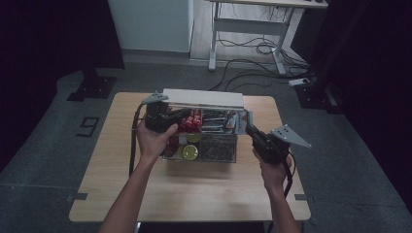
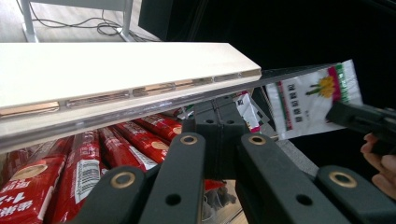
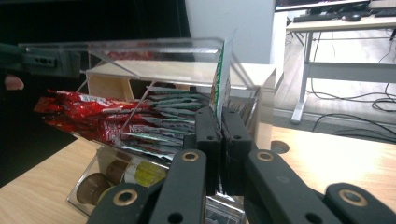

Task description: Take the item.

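Flat glossy sachet [image 3: 219, 79], thin-edged

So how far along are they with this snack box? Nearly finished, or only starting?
Well along, it seems. The clear box already holds rows of red sachets, green-and-white sachets and pods below. In hand: the right claw is shut on one white sachet, standing upright at the box's end, while the left claw sits shut at the other end. Left: getting that sachet placed.

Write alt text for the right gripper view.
The right gripper, jaws shut, pinches a white-and-green sachet upright beside a clear organizer stocked with red stick packs, pale sachets and coffee pods.
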Action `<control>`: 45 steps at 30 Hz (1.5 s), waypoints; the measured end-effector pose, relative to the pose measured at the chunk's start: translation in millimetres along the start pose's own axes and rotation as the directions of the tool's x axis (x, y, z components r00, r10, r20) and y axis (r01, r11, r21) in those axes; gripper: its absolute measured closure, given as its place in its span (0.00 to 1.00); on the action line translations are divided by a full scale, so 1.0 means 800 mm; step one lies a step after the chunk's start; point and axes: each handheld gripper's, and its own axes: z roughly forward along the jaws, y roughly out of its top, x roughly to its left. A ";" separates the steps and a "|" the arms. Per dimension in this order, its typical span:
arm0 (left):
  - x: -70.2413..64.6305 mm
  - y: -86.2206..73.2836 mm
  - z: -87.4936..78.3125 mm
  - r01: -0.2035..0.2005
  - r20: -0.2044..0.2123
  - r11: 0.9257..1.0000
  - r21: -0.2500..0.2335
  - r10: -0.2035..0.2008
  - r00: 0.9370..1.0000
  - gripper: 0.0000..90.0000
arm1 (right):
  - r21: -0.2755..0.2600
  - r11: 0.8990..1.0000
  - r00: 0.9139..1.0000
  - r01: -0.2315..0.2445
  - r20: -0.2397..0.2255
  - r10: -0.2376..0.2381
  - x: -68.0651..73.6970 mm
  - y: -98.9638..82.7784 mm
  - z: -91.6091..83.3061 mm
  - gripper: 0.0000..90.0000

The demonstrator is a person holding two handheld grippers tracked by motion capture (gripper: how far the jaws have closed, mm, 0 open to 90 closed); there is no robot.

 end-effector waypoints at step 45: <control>-0.005 -0.005 0.003 -0.005 0.003 1.000 0.011 0.005 1.000 1.00 | 0.090 0.994 0.995 -0.054 0.088 0.046 -0.061 -0.078 -0.047 0.97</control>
